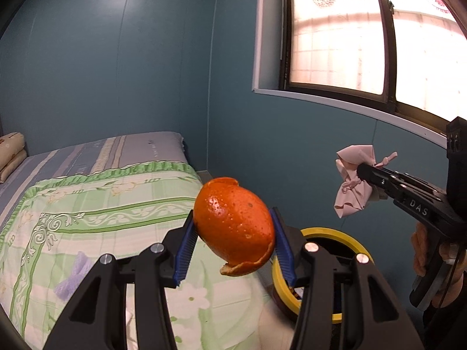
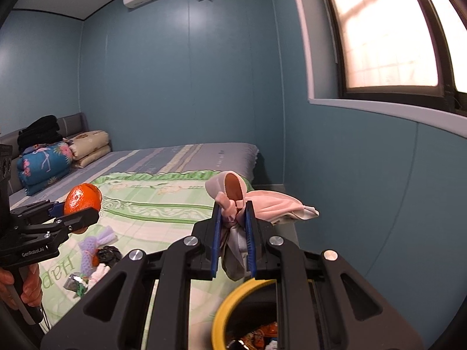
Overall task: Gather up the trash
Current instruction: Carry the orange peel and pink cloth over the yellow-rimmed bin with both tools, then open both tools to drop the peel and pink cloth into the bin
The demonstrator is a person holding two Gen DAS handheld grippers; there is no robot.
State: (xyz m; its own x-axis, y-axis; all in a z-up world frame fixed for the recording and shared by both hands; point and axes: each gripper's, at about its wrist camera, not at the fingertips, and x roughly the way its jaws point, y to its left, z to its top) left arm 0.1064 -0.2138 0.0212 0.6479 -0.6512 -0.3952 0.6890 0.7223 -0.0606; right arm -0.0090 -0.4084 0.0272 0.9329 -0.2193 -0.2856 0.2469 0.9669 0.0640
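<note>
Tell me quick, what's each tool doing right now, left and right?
Left tool: closed on the hollow orange citrus peel.
Right tool: closed on the crumpled pale pink cloth bundle.

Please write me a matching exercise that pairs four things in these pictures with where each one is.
Things:
1. orange peel
2. pink wrapper
3. yellow-rimmed bin
4. purple foam net

Places:
A. lying on the bed quilt
B. clamped in the right tool
C. beside the bed, below both tools
D. clamped in the left tool

Pairs: 1-D, 2-B, 3-C, 4-A
</note>
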